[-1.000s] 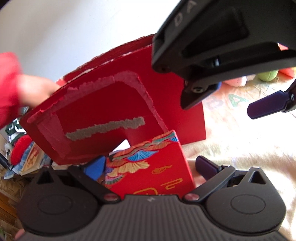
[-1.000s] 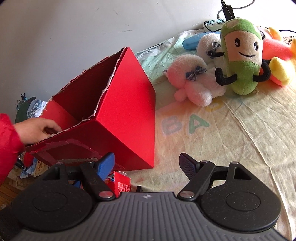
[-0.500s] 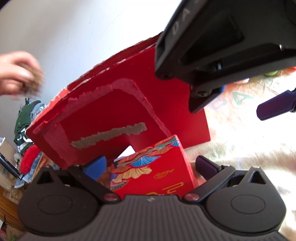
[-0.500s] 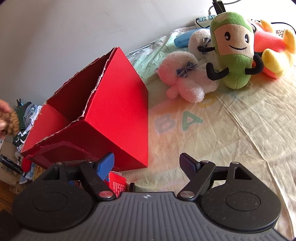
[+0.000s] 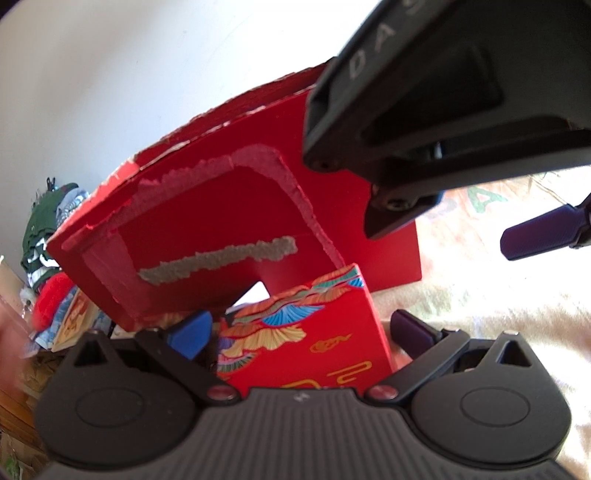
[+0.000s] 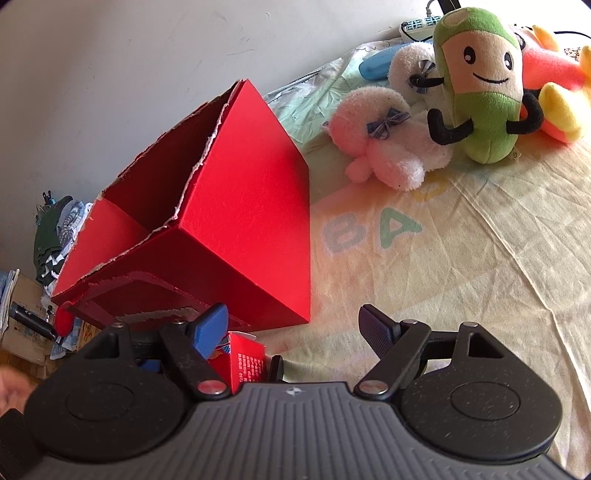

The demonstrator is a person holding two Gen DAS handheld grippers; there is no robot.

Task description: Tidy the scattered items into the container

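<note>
Flanking one patterned red packet [image 5: 314,339], both grippers' jaws gape beside one red box [image 6: 236,229].

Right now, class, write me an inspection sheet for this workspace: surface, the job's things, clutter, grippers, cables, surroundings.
Surface: wrinkled pale yellow sheet printed with letters.
Job's things: large red box, open-topped with torn edges, tilted; small red patterned box between the left gripper's fingers; green plush, two white plush toys and an orange and yellow plush lying together on the sheet.
Clutter: blue object behind the plush.
Grippers: left gripper open around the small box; right gripper open, empty.
Cables: power strip with leads at the wall.
Surroundings: white wall; piled clothes and papers off the edge.
</note>
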